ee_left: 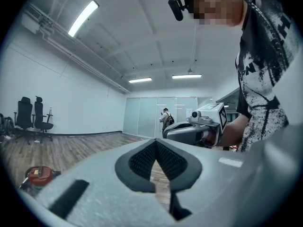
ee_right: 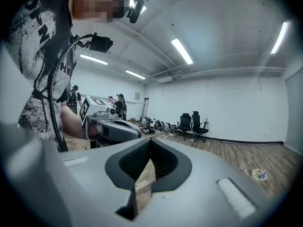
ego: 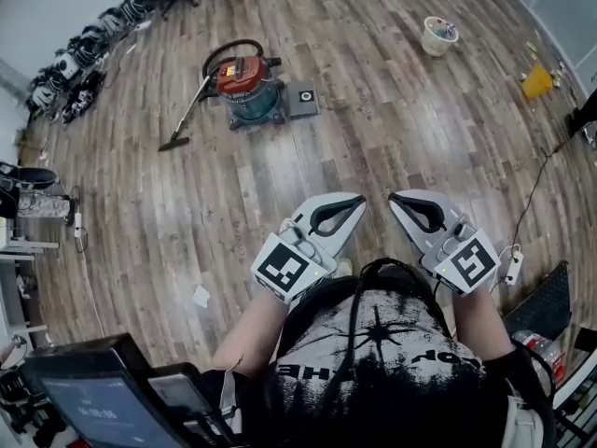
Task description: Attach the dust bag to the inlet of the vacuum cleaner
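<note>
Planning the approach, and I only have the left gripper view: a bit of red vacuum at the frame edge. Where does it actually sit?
Observer: The head view shows the whole vacuum cleaner standing on the wood floor, far ahead and off to the left.
Operator: Is the bag in the right gripper?
Observer: No. The right gripper has its tongs together with nothing in them.
Operator: Is a bag anywhere?
Observer: I can't confirm one. A flat grey square lies on the floor beside the vacuum cleaner, but it is too small to identify.
</note>
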Tool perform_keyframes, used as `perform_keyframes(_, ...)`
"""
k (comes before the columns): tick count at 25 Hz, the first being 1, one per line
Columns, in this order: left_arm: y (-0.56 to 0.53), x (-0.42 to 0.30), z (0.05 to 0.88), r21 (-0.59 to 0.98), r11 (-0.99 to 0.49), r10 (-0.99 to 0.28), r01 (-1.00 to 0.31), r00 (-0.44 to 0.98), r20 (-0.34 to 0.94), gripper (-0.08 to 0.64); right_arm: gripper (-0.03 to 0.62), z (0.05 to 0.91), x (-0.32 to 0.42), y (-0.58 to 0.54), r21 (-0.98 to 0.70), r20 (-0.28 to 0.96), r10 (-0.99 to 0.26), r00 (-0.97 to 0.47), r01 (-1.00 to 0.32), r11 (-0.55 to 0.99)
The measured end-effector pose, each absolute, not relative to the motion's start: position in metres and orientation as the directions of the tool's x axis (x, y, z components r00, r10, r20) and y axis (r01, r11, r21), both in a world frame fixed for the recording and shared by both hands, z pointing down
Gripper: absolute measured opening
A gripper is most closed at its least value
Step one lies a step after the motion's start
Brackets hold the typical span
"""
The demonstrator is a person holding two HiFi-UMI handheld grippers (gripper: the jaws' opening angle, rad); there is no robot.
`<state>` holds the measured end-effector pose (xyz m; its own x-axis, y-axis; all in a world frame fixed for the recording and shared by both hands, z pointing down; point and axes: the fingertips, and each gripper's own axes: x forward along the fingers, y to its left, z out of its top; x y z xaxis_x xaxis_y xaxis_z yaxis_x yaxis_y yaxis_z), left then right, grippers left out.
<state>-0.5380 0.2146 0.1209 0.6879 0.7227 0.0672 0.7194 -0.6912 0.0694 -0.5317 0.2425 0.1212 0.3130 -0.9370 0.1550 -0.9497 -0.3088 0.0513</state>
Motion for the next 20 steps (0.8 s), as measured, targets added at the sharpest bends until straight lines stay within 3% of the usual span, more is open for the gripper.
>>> perform_keyframes(11, 0.213, -0.477, 0.143, 0.108, -0.679, 0.734, 0.726, 0.673, 0.090, -0.002, 0.008, 0.126, -0.463, 0.241, 0.059, 0.156, -0.934, 0.321, -0.947, -0.316)
perform_keyframes(20, 0.228, -0.351, 0.151, 0.101, -0.740, 0.672, 0.665, 0.729, 0.129, -0.002, 0.008, 0.132, -0.333, 0.248, 0.038, 0.089, -0.968, 0.236, -0.972, -0.234)
